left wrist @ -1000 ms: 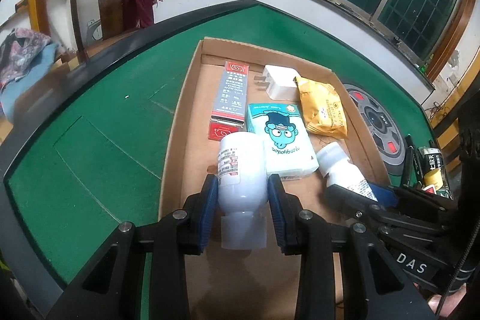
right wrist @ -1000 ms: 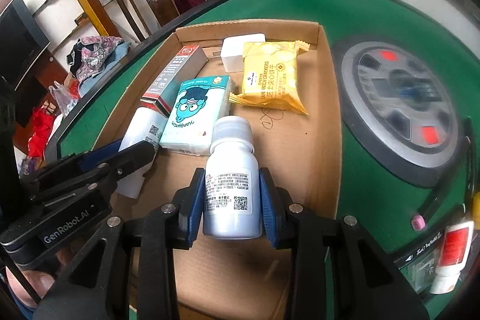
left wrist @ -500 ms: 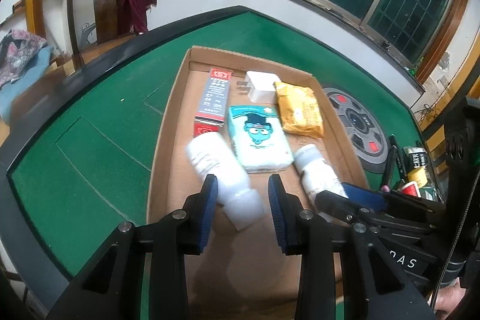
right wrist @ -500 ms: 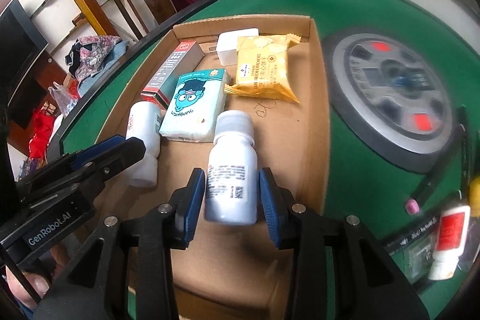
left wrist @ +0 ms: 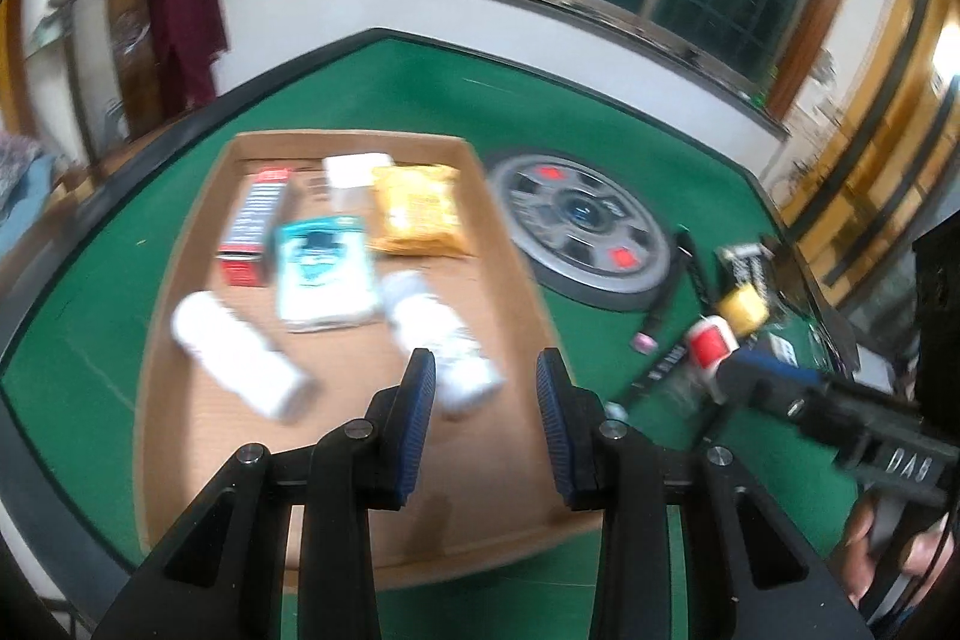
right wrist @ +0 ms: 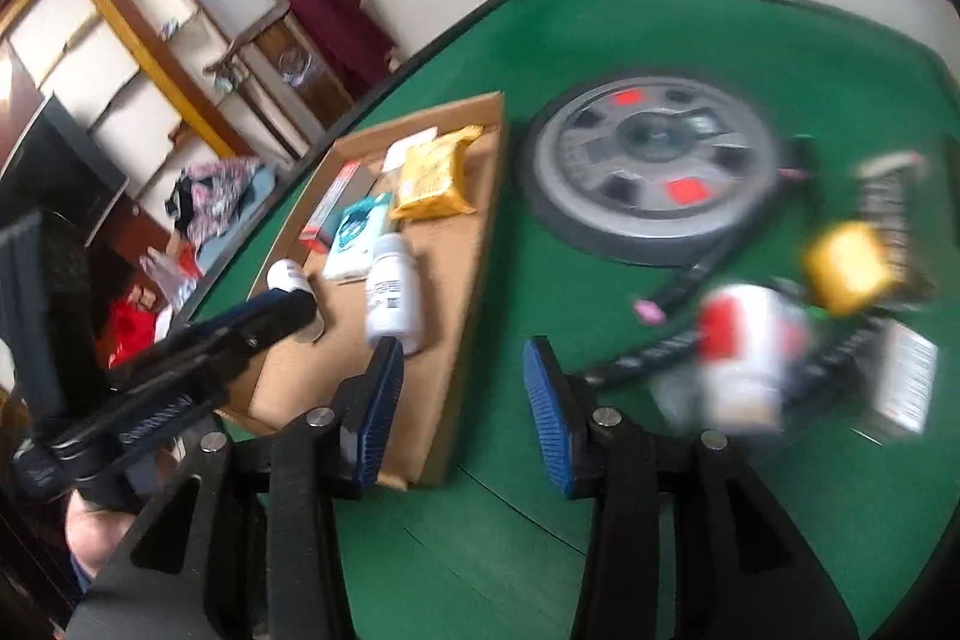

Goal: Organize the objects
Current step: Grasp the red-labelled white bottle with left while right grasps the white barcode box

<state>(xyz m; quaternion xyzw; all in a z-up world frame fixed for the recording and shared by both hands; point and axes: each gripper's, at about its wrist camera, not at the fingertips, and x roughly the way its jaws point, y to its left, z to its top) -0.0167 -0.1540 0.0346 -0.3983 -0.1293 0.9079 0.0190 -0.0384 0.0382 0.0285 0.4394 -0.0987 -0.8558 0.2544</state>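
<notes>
Holding nothing, both our grippers stand with jaws apart: the left gripper [left wrist: 483, 388] hangs over the near end of the tray [left wrist: 180, 232], the right gripper [right wrist: 462, 385] over the green table [right wrist: 600, 550] beside the tray's right wall. Two bottles [left wrist: 240, 358] [left wrist: 441, 340] lie on their sides in the tray, near the tissue pack [left wrist: 324, 274]. We judge these round bottles may roll if nudged. The loose clutter [right wrist: 744, 352] to the right is blurred, so a hasty grab there could miss or scatter pieces.
</notes>
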